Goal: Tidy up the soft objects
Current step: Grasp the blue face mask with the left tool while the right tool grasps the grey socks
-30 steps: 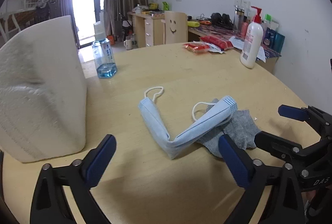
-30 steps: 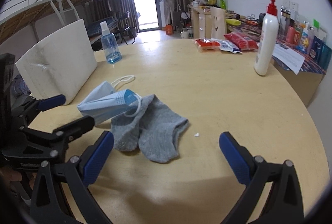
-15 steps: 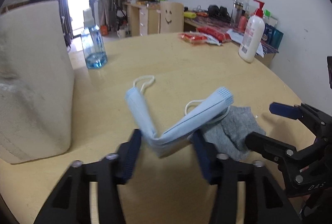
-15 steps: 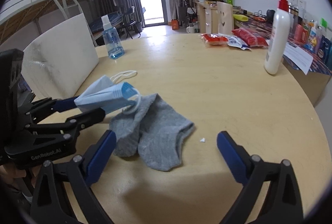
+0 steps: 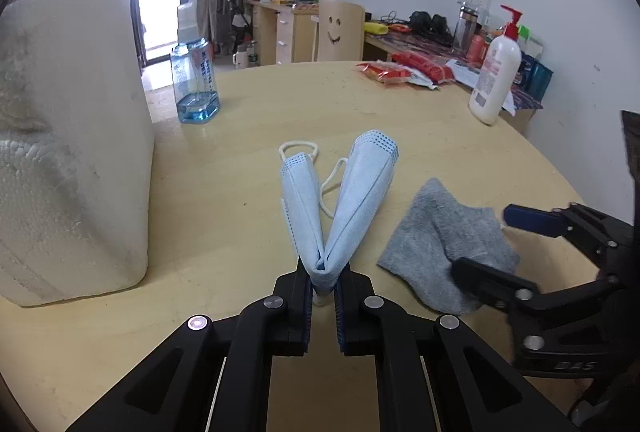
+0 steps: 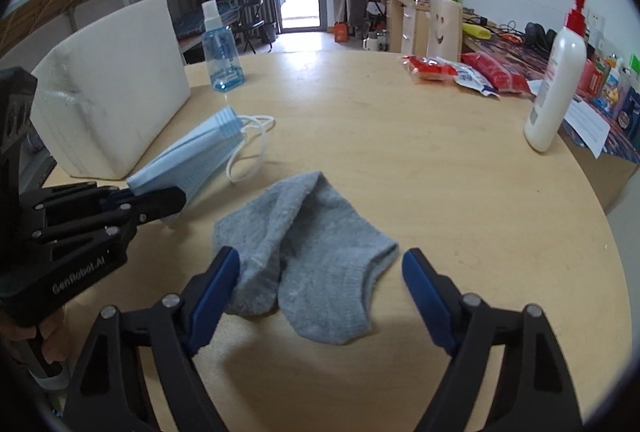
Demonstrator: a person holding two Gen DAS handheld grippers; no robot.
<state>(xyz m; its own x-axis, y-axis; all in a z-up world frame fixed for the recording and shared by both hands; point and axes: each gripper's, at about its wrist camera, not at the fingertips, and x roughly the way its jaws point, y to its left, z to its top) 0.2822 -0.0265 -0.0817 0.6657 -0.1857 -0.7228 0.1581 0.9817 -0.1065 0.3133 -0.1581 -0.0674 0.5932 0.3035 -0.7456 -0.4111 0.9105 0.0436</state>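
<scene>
Two claws, left claw (image 5: 322, 290) clamping folded mask (image 5: 340, 200), right claw (image 6: 320, 272) closing astride sock (image 6: 316, 244)

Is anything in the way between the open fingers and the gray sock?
Nothing visible is. The gray sock lies flat on the table, right between the right gripper's closing fingers. The face mask sits off to the side in the left gripper.

Black skeletal tongs (image 5: 323, 296) — blue pads (image 6: 214, 284), silver rivets, white "GenRobot.AI" lettering on one body.
</scene>
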